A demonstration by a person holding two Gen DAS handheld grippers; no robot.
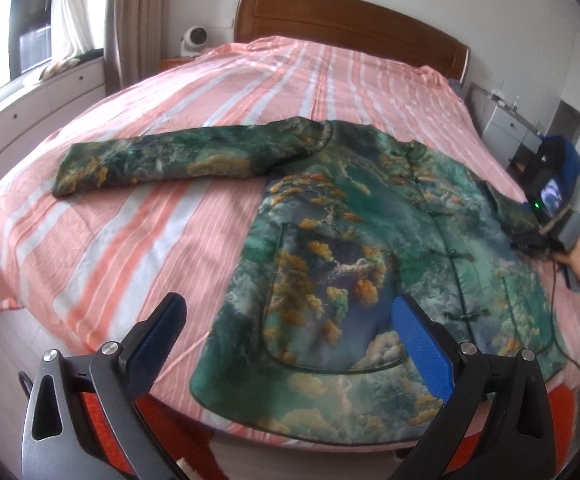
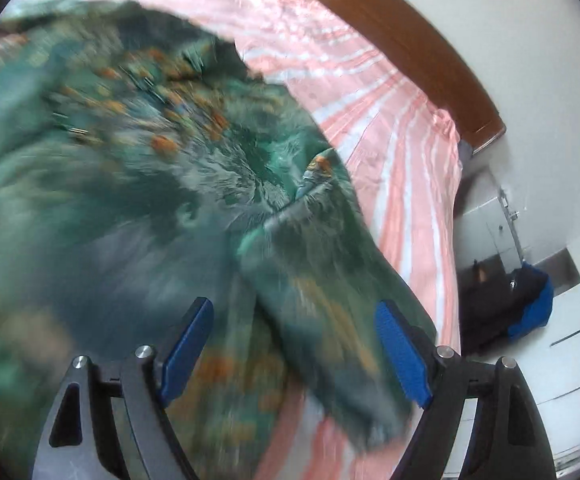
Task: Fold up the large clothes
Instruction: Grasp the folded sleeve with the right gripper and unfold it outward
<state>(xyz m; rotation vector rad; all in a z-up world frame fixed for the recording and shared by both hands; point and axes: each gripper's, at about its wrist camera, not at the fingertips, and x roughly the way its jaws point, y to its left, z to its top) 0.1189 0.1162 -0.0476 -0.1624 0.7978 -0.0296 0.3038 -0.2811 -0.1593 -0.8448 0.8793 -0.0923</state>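
Note:
A green jacket [image 1: 354,248] with orange and white landscape print lies front up on the bed. Its left sleeve [image 1: 162,164] stretches out flat to the left. My left gripper [image 1: 290,344] is open and empty above the jacket's bottom hem. My right gripper [image 2: 294,348] is open over the other sleeve [image 2: 330,300], which lies between the blue pads; that view is blurred. In the left wrist view the right gripper [image 1: 530,240] sits at the jacket's right sleeve, its jaws hidden.
The bed [image 1: 130,240] has a pink and white striped sheet and a brown wooden headboard [image 1: 350,16]. A white drawer unit [image 1: 30,108] stands on the left. White cabinets [image 2: 530,300] and a dark and blue bundle [image 2: 526,304] stand right of the bed.

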